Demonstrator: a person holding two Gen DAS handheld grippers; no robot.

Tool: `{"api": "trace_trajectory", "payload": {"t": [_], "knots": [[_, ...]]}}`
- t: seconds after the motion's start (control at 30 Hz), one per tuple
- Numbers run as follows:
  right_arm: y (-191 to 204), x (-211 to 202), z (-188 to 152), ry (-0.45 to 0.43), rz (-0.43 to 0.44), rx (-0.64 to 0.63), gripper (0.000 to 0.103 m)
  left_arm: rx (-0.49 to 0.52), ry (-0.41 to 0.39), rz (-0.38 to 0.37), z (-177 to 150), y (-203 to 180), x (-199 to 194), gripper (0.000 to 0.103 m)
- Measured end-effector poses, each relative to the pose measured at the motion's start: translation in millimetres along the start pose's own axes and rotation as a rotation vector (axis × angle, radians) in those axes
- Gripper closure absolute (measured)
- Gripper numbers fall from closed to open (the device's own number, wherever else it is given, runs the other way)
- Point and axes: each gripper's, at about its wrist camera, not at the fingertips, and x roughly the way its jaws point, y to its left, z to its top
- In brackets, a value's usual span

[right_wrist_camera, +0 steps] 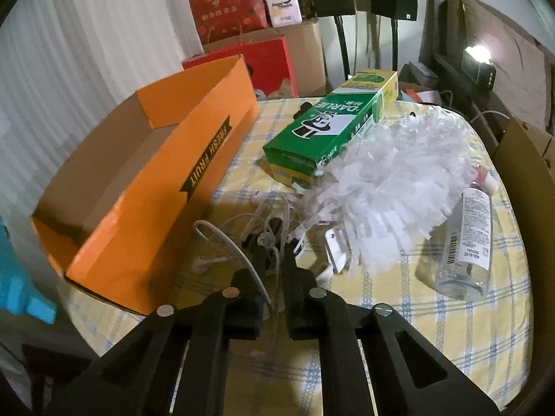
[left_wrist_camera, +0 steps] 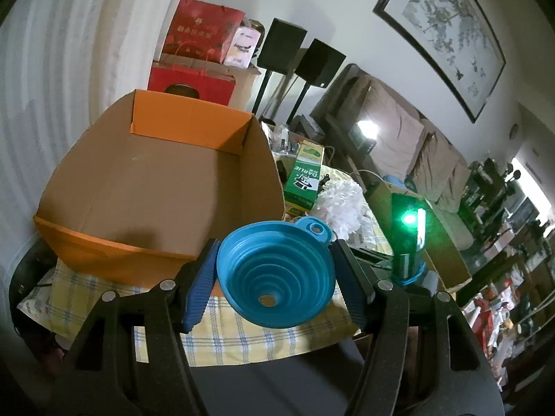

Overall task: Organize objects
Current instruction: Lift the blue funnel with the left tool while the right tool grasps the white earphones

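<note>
While the left claw (left_wrist_camera: pixel 275 277) is clamped on the blue collapsible silicone funnel (left_wrist_camera: pixel 277 274), holding it up in the air just in front of the open orange cardboard fruit box (left_wrist_camera: pixel 145 187), the right claw (right_wrist_camera: pixel 274 267) is down in the tangle of white earphone cables (right_wrist_camera: pixel 242 235) on the bench with the yellow checked cloth (right_wrist_camera: pixel 451 329). Its fingers are nearly together with strands of cable between them, so I'd say it's pinching the cables, though how many it really has is hard to tell.

Stuff that could go sideways from here, imo:

- That funnel is soft and folds. Squeezed across the rim like this, it could pop out or collapse if the grip changes before it's over the box.
- It sits near the box's front wall, so a low carry might clip the edge and shove the whole box.
- The cables are a knot. Lifting them may drag the white plug adapter (right_wrist_camera: pixel 336 246) along, or snag the white fluffy duster (right_wrist_camera: pixel 392 187) lying right beside them.
- The clear plastic bottle (right_wrist_camera: pixel 468 242) lies on its side near the bench edge, so any tug on the cloth could roll it off.

The green Darlie toothpaste carton (right_wrist_camera: pixel 333 131) looks safely out of the way.
</note>
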Motion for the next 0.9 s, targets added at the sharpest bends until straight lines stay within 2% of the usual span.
{"api": "trace_trajectory", "payload": {"t": [0.1, 0.27, 0.7, 0.8, 0.9], "knots": [[2, -14, 4, -0.032, 0.033, 0.004, 0.099, 0.001, -0.002, 0.0, -1, 0, -1, 0.041], [7, -47, 19, -0.106, 0.04, -0.013, 0.1, 0.005, -0.016, -0.001, 5, -1, -3, 0.041], [21, -140, 94, -0.271, 0.056, -0.07, 0.1, 0.02, -0.055, -0.006, 32, -3, -17, 0.041], [25, -143, 102, -0.23, 0.054, -0.089, 0.1, 0.017, -0.058, -0.011, 32, -2, -19, 0.041], [24, -124, 91, -0.16, 0.016, -0.083, 0.099, 0.014, -0.05, -0.016, 28, -2, -17, 0.041]]}}
